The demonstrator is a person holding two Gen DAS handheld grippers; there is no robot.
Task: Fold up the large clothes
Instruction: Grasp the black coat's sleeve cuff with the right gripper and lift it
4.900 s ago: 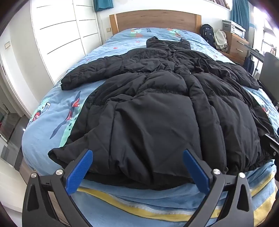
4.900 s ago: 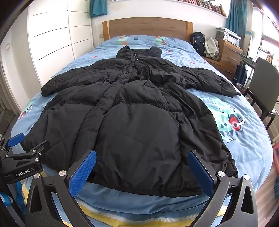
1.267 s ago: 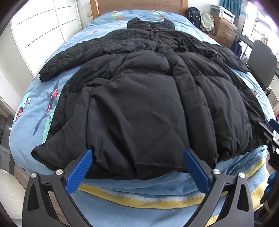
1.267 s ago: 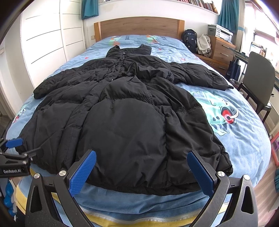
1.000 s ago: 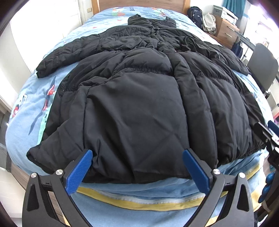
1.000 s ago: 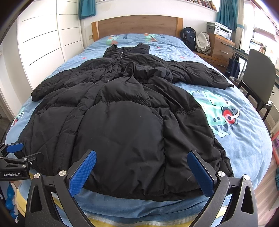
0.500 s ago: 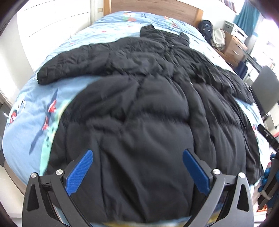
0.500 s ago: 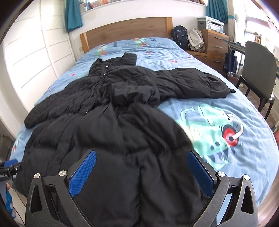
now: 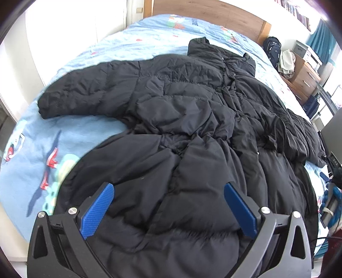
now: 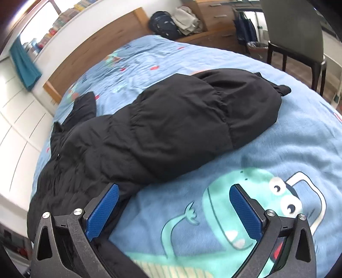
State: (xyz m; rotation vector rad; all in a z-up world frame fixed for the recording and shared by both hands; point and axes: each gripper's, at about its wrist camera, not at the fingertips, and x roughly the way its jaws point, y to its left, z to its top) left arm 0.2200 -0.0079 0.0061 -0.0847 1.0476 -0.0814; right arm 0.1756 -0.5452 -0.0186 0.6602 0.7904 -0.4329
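Note:
A long black puffer coat [image 9: 188, 132] lies spread flat on the bed, collar toward the headboard and both sleeves out to the sides. My left gripper [image 9: 168, 201] hovers open over the coat's lower left panel, nothing between its blue pads. The coat's left sleeve [image 9: 85, 94] stretches toward the bed's left edge. In the right wrist view the right sleeve [image 10: 203, 119] lies across the blue sheet. My right gripper [image 10: 174, 203] hangs open just below that sleeve, over the coat's side edge and the cartoon print.
The bed's blue cartoon sheet [image 10: 299, 149] shows on both sides of the coat. A wooden headboard [image 9: 213, 15] stands at the far end. A dark chair [image 10: 295, 32] and a wooden dresser [image 9: 305, 72] with a backpack [image 10: 164, 23] stand on the right. White wardrobe doors [image 10: 15, 132] line the left.
Both grippers have moved forward from the coat's hem, up over the bed. The left now faces the left sleeve and waist; the right has swung right toward the right sleeve. Both stay open.

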